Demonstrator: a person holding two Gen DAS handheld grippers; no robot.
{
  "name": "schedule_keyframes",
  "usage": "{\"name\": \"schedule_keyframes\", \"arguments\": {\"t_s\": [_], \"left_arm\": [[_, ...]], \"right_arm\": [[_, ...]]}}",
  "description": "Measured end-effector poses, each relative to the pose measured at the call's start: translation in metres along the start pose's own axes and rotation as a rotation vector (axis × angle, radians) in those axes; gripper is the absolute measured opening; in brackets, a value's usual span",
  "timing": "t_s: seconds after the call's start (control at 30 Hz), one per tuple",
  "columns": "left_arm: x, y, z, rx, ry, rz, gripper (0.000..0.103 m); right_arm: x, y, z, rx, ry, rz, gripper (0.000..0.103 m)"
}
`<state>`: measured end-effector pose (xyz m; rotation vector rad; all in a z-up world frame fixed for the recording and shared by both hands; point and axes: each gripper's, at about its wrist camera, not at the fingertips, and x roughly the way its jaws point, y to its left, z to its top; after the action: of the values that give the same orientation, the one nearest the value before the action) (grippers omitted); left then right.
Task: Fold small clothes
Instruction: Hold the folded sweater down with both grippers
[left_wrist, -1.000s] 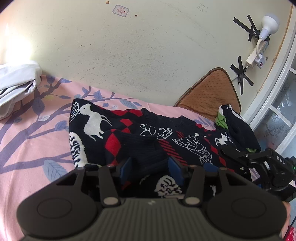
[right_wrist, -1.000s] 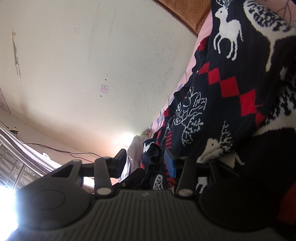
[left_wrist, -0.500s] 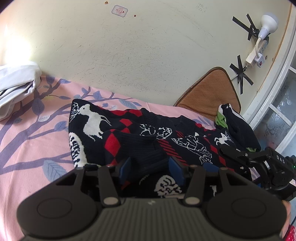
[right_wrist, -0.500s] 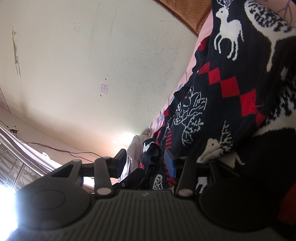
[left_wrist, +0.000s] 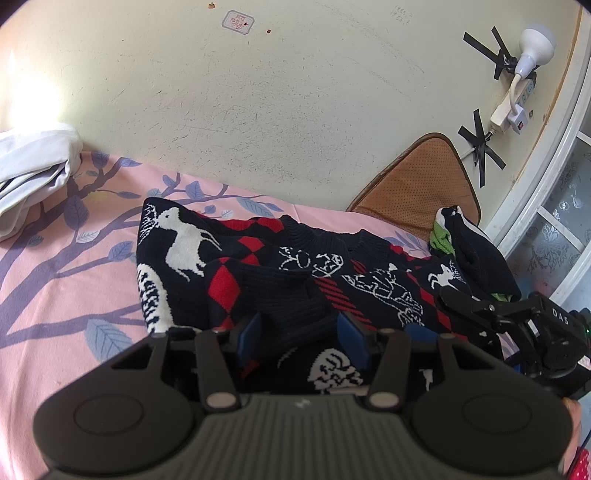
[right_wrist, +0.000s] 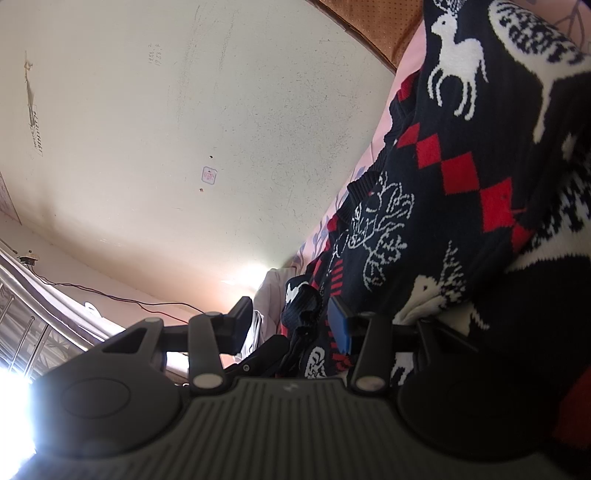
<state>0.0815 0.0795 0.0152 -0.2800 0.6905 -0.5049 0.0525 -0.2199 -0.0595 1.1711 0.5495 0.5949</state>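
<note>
The sweater (left_wrist: 280, 273) is black with white deer and red diamonds. The sheet (left_wrist: 66, 280) is pink with purple-grey branches and leaves. The cushion (left_wrist: 424, 188) looks brown, perhaps dotted.

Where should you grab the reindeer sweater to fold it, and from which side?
Probably by the ribbed black cuff of the sweater, coming from the near edge. That cuff lies doubled on top, thick and raised off the sheet, so jaws could close on it without catching the layers beneath.
</note>
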Motion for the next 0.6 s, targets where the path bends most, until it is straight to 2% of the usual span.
{"name": "schedule_keyframes", "arguments": {"t_s": [0.6], "left_arm": [[0.0001, -0.0018, -0.0001, 0.007, -0.001, 0.005, 0.048]], "right_arm": [[0.0004, 0.0001, 0.0001, -0.001, 0.001, 0.000, 0.048]]}}
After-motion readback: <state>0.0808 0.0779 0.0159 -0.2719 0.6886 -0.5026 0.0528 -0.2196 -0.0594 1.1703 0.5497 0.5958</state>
